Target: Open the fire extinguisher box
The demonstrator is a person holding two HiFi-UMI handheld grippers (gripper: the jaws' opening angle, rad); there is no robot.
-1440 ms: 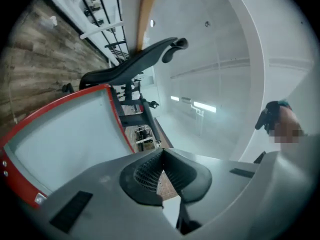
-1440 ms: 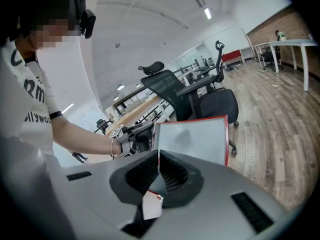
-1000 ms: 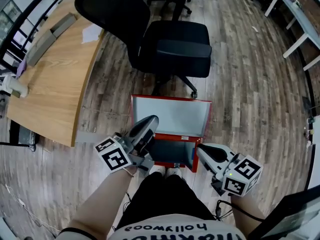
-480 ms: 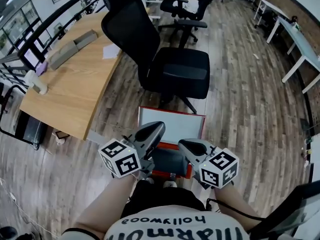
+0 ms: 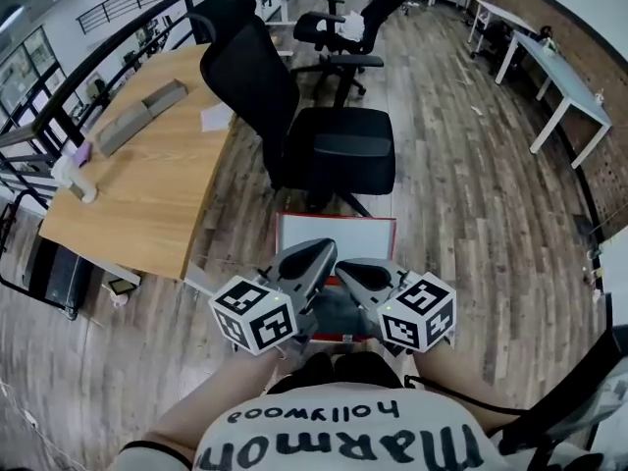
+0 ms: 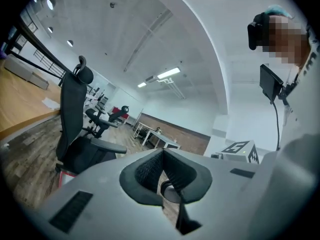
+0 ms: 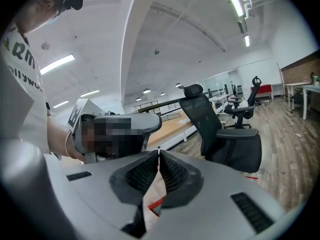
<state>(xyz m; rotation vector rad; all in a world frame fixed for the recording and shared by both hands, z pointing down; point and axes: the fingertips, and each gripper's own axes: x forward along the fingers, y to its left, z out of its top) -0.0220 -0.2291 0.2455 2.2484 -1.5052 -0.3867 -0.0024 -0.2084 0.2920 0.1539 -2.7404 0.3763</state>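
Lying open, fire extinguisher box (image 5: 334,232) beneath left tool (image 5: 316,255) and right tool (image 5: 351,269)

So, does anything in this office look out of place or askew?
Only the red fire extinguisher box: it lies flat and open on the wooden floor, right by the base of the black office chair, where a person could trip on it. Nothing looks spilled or broken.
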